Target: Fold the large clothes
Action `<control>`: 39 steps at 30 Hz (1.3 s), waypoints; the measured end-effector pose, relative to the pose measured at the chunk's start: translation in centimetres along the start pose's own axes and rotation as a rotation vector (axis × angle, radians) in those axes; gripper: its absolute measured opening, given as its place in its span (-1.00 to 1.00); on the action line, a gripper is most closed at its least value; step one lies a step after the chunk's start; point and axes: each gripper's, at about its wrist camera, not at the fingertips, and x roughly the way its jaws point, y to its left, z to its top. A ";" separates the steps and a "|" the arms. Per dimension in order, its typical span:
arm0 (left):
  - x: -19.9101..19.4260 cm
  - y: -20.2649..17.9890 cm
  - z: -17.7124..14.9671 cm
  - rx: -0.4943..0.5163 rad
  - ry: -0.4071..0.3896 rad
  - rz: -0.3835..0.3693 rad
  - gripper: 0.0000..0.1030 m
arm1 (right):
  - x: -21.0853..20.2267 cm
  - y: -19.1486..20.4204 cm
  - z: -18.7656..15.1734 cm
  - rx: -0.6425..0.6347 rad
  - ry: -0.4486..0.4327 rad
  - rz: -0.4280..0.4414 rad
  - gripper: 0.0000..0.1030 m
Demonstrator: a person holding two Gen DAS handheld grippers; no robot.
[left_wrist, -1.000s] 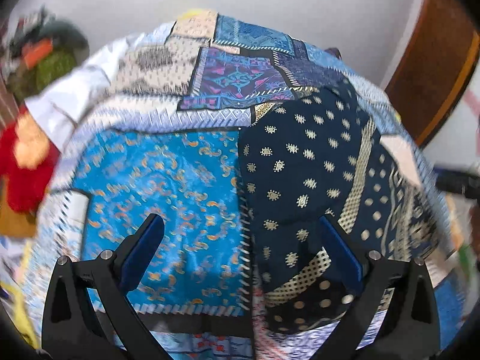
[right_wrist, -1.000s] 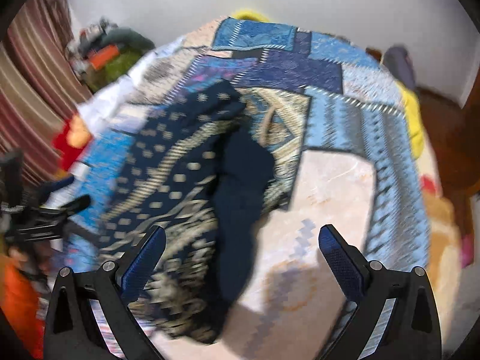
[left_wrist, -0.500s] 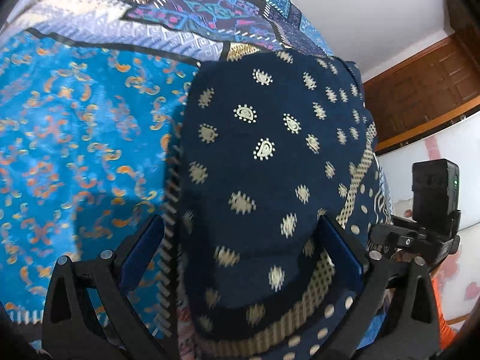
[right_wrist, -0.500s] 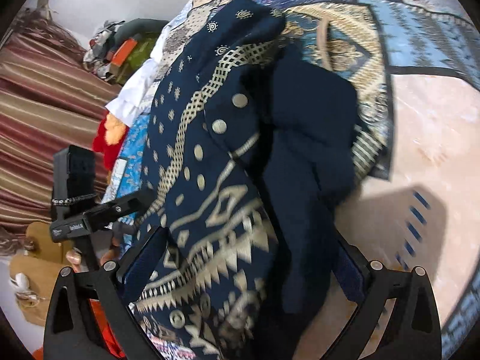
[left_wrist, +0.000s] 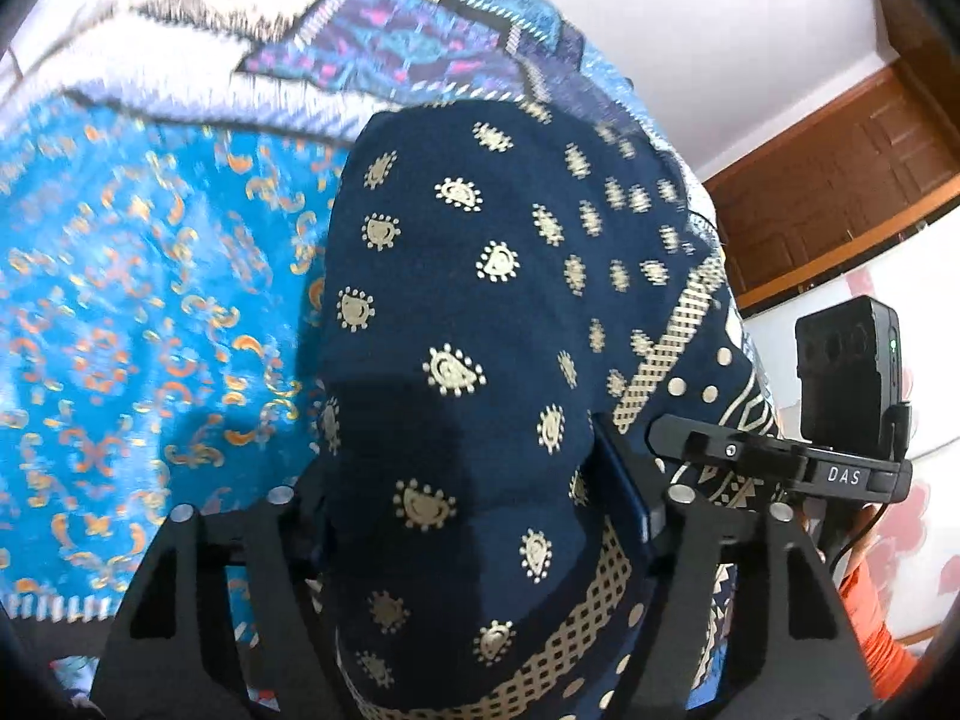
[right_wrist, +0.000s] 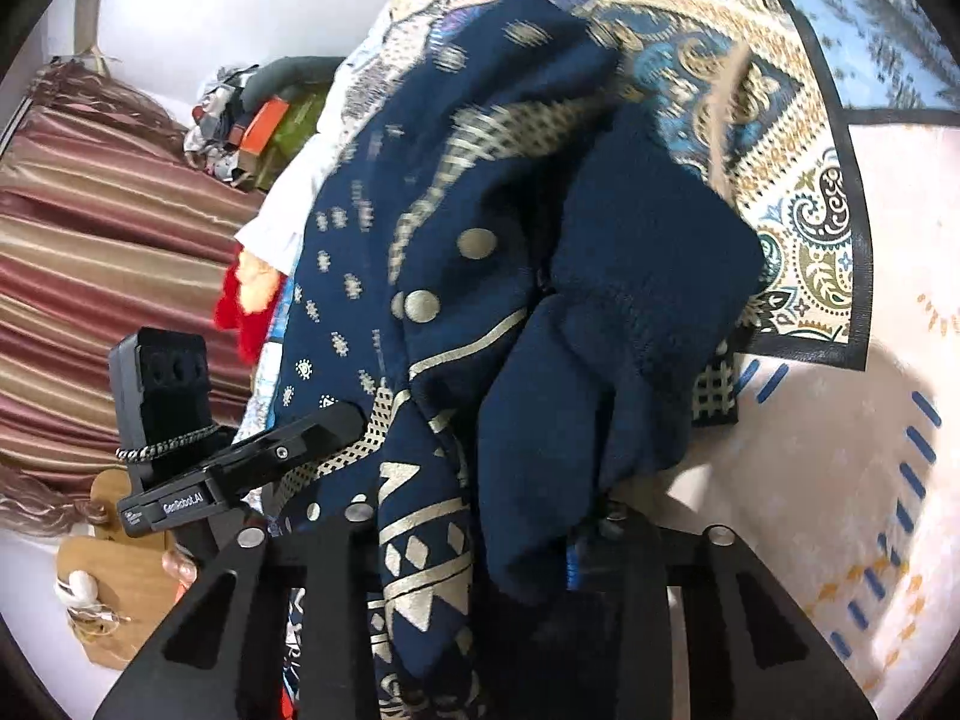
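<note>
While the navy printed garment (left_wrist: pixel 480 324) lay bunched in a heap near the bed's (left_wrist: pixel 120 300) front edge, over its patchwork cover, no fold had yet been made, so by my reading the task was barely begun. The left tongs (left_wrist: pixel 474 516) had just been closing and pinched a hump of the cloth, and the right tongs (right_wrist: pixel 474 552) had likewise just narrowed onto a gathered wad. The fabric hid most of the pads, and the garment's outline could not be made out.
</note>
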 end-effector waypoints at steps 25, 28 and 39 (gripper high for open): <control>-15.0 6.9 -4.0 -0.031 -0.176 0.106 0.30 | 3.4 16.9 -1.5 -0.203 0.003 0.027 -0.44; -13.4 9.7 -4.7 -0.087 -0.144 0.119 0.30 | 6.7 17.4 -1.2 -0.196 0.049 0.018 -0.44; -8.5 13.5 -7.0 -0.037 -0.093 0.182 0.33 | 17.5 15.7 -0.9 -0.193 0.218 -0.103 -0.43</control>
